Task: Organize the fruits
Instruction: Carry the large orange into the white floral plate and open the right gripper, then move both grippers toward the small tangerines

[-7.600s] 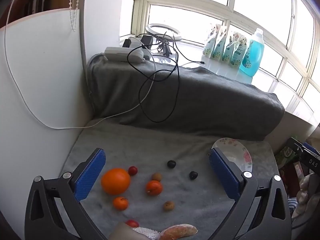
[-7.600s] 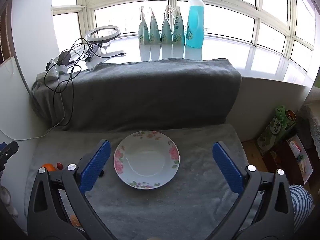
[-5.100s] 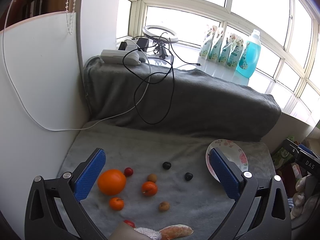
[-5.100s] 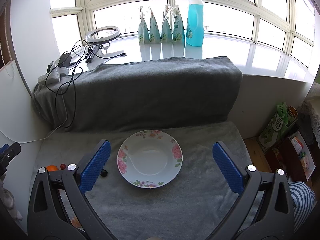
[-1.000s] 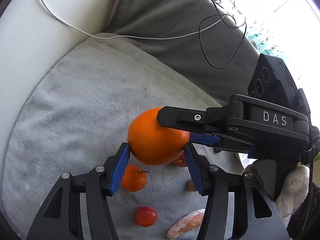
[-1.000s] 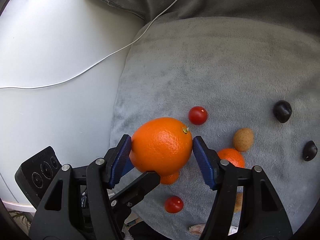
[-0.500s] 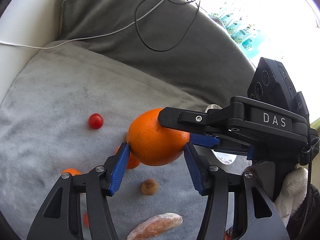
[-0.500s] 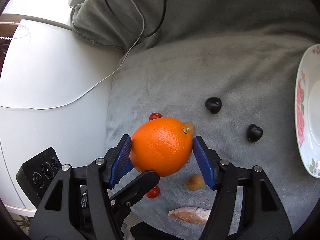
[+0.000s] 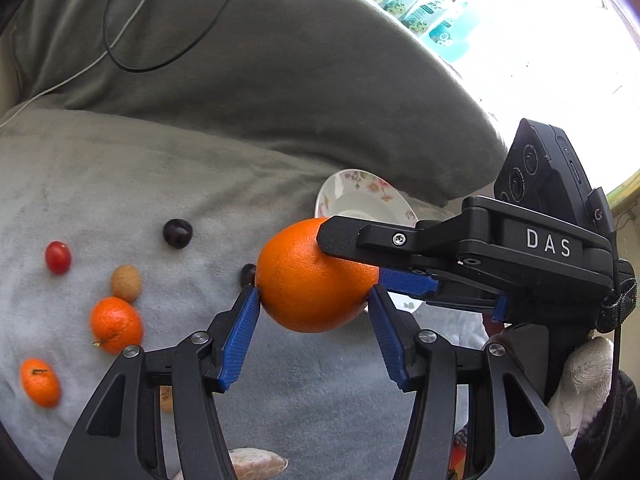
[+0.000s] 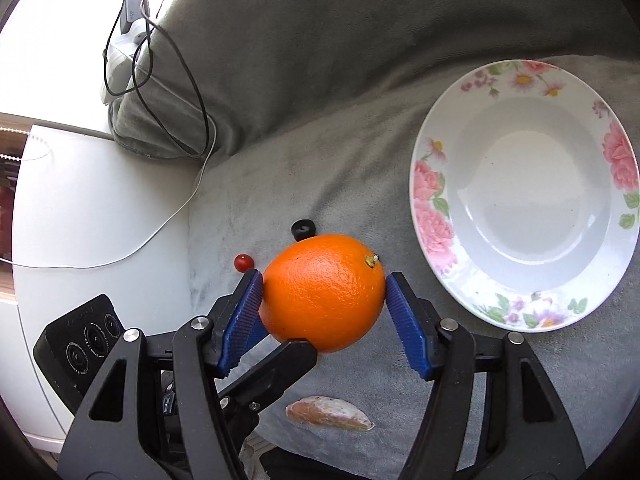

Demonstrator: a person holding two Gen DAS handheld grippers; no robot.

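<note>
A large orange (image 9: 316,276) hangs above the grey blanket (image 9: 120,168), held by both grippers at once. My left gripper (image 9: 314,298) is shut on it, blue pads pressing its two sides. My right gripper (image 10: 324,290) is shut on the same orange (image 10: 324,292), crossing the left one; one of its black fingers (image 9: 360,240) reaches in from the right. A white flowered plate (image 10: 432,184) with nothing in it lies on the blanket to the right of the orange. In the left wrist view the plate (image 9: 360,188) is partly hidden behind the orange.
Loose fruit lies on the blanket: a cherry tomato (image 9: 58,257), a dark plum (image 9: 177,233), a small brown fruit (image 9: 126,278), two mandarins (image 9: 116,325) and a peeled segment (image 10: 328,418). A grey cushion (image 10: 320,60) with cables backs the blanket. A white wall (image 10: 80,220) stands left.
Both grippers, wide apart and unloaded seconds ago, now hold the orange. Over the last second they carried it right, away from the small fruit, and the plate came into view.
</note>
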